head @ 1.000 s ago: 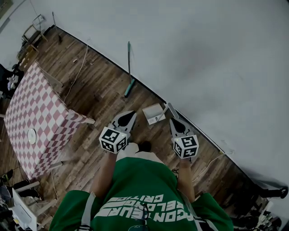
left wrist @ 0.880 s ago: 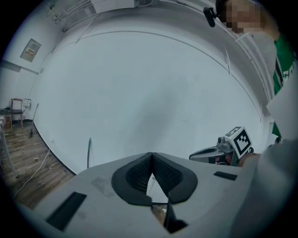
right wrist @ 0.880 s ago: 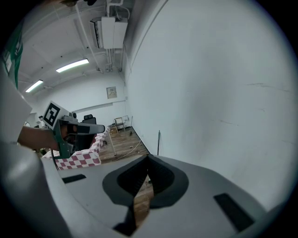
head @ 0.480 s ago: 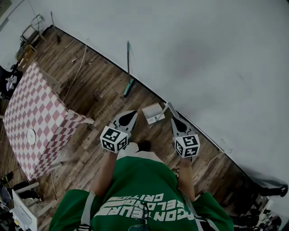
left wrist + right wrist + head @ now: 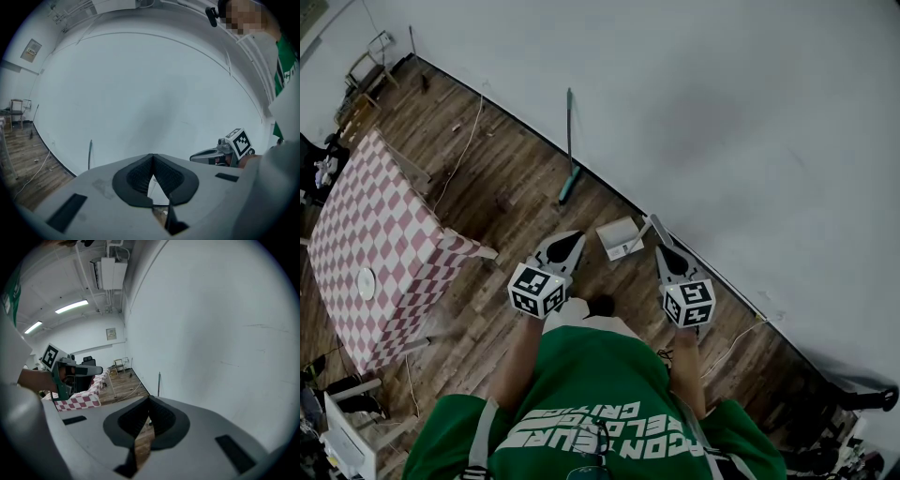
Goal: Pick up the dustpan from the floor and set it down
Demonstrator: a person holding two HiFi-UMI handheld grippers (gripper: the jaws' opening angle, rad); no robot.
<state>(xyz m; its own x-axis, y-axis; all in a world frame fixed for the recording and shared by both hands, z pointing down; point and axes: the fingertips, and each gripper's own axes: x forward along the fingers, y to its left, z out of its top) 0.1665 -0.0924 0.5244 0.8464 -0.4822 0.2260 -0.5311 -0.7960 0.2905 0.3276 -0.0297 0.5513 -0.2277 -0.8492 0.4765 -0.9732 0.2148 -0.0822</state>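
Observation:
The white dustpan (image 5: pixel 621 236) lies on the wooden floor beside the wall, its handle slanting up toward the baseboard. Both grippers hang above the floor, one to each side of it. My left gripper (image 5: pixel 571 238) is to its left and my right gripper (image 5: pixel 659 250) is just to the right of the handle; neither touches it. Each is shut with nothing in its jaws. In the left gripper view the left gripper (image 5: pixel 151 156) has its tips meeting, and a bit of the dustpan (image 5: pixel 157 191) shows below them. The right gripper (image 5: pixel 150 398) looks the same in its own view.
A green-handled broom (image 5: pixel 568 150) leans on the white wall. A table with a red-and-white checked cloth (image 5: pixel 375 234) stands at the left, with a small white disc on it. Cables trail along the floor. A chair (image 5: pixel 362 70) sits in the far corner.

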